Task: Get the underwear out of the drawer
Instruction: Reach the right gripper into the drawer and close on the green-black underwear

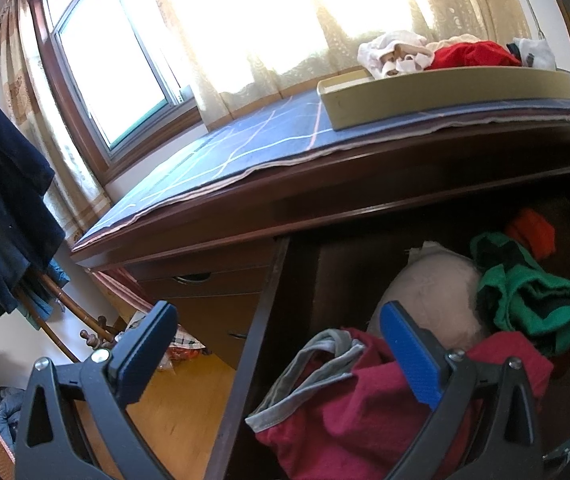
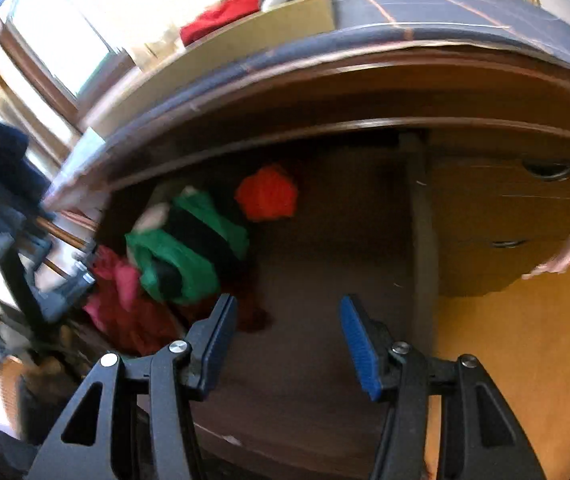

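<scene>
The wooden drawer [image 1: 253, 344] stands pulled out under the desk. In it lie maroon underwear with a grey waistband [image 1: 349, 412], a beige padded piece [image 1: 433, 292], a green and black garment [image 1: 529, 300] and an orange-red one [image 1: 533, 230]. My left gripper [image 1: 281, 340] is open, its fingers straddling the drawer's left wall, the right finger just over the maroon underwear. My right gripper [image 2: 289, 340] is open with nothing between its fingers, above the drawer's bare floor [image 2: 317, 272]. The green garment [image 2: 189, 248], orange-red one [image 2: 267, 194] and maroon underwear [image 2: 125, 296] lie to its left.
On the desk's blue checked cloth [image 1: 245, 144] stands a tan tray [image 1: 445, 96] holding white and red garments. Closed side drawers [image 2: 505, 200] flank the open one. A dark coat [image 1: 1, 216] hangs at left over the wooden floor [image 1: 181, 408].
</scene>
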